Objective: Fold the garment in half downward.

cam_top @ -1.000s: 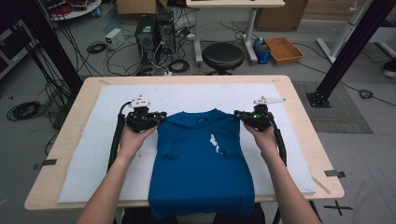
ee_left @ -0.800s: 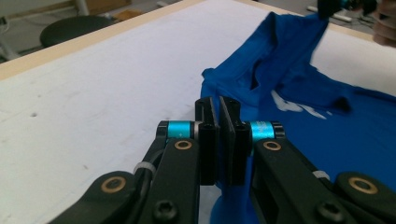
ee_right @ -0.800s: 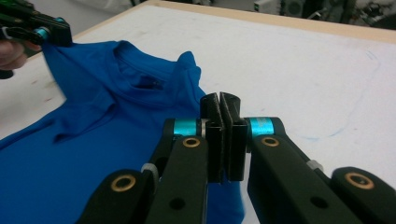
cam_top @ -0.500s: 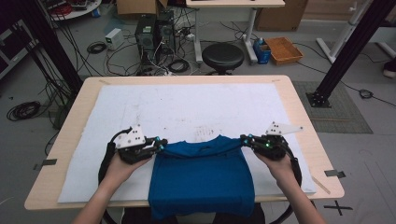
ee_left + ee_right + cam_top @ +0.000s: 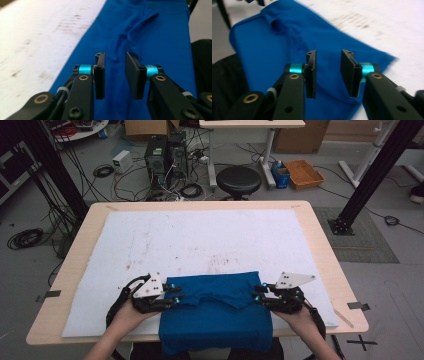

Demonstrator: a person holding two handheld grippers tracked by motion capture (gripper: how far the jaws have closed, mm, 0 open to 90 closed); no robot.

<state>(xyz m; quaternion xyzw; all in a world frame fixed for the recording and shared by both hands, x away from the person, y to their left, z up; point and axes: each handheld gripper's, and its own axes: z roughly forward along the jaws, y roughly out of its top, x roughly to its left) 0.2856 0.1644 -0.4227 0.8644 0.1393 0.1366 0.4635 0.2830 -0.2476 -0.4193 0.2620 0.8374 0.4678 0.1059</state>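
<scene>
Blue folded cotton shirt (image 5: pixel 215 312) lies on my white-padded worktop (image 5: pixel 200 240). My left tool (image 5: pixel 175 297) and right tool (image 5: pixel 259 296) have just been opening, jaws parted, gripping nothing, cloth beneath them.

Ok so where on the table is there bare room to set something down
The white mat is bare from its far edge down to the folded blue shirt, and at the near corners left and right. It is crowded along the near edge, where the left hand-held gripper and right hand-held gripper flank the shirt.

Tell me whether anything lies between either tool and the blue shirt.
Nothing visible does. The left tool and right tool sit at the folded blue shirt's side edges, jaws just opened, bare cloth beneath them.
</scene>
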